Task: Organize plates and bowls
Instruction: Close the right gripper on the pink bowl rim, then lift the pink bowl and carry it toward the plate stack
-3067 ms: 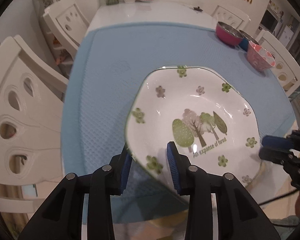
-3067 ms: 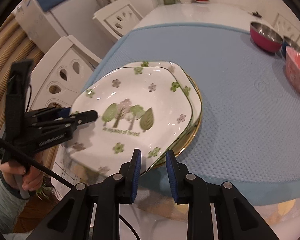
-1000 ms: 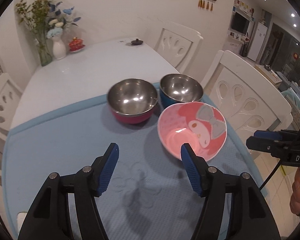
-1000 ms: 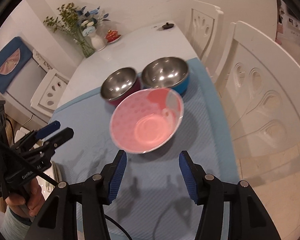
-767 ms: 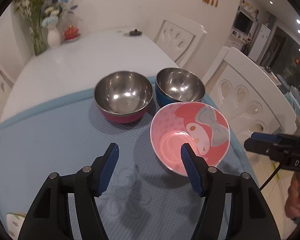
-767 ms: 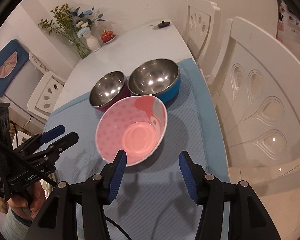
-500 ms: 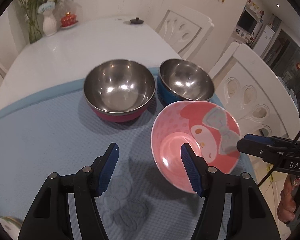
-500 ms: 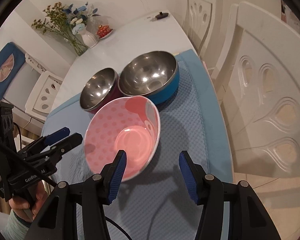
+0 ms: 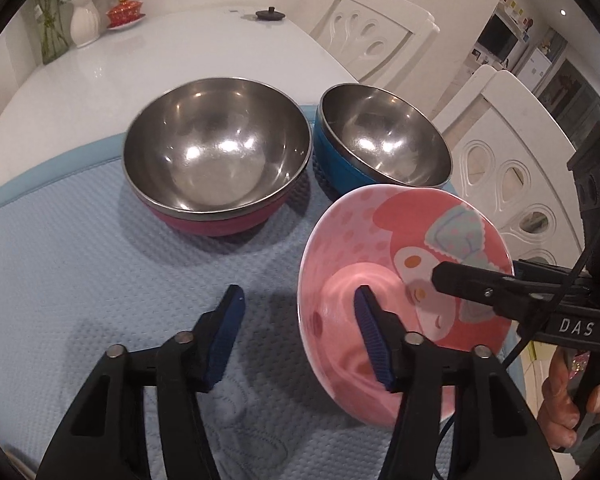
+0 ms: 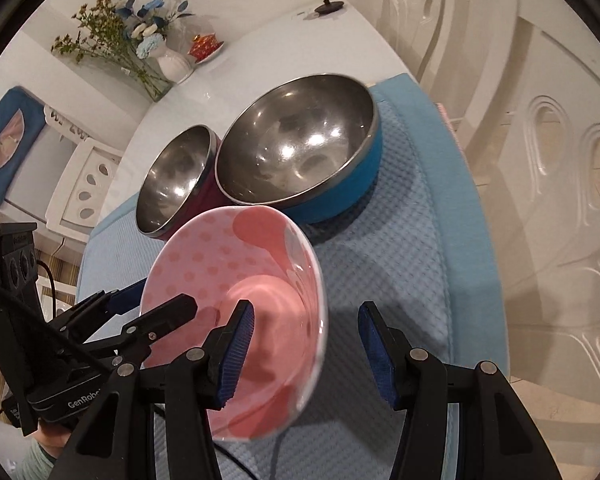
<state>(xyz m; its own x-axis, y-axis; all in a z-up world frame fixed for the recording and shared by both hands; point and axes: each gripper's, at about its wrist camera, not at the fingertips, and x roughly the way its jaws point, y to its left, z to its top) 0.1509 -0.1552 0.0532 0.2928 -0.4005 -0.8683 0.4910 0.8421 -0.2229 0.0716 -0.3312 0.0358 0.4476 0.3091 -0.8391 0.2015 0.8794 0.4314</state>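
Note:
A pink cartoon bowl stands on the blue mat; it also shows in the right wrist view. My left gripper is open, its jaws astride the bowl's left rim, right pad inside. My right gripper is open astride the opposite rim, left pad inside. A steel bowl with a red shell and a steel bowl with a blue shell stand just behind it. The plates are out of view.
White chairs stand close to the table's right edge. A white vase with flowers, a small red dish and a black lid sit at the far end of the white table.
Both grippers have left the stacked plates and moved to the bowls. In the last second they closed in until their open jaws straddle the pink bowl's rim from both sides.

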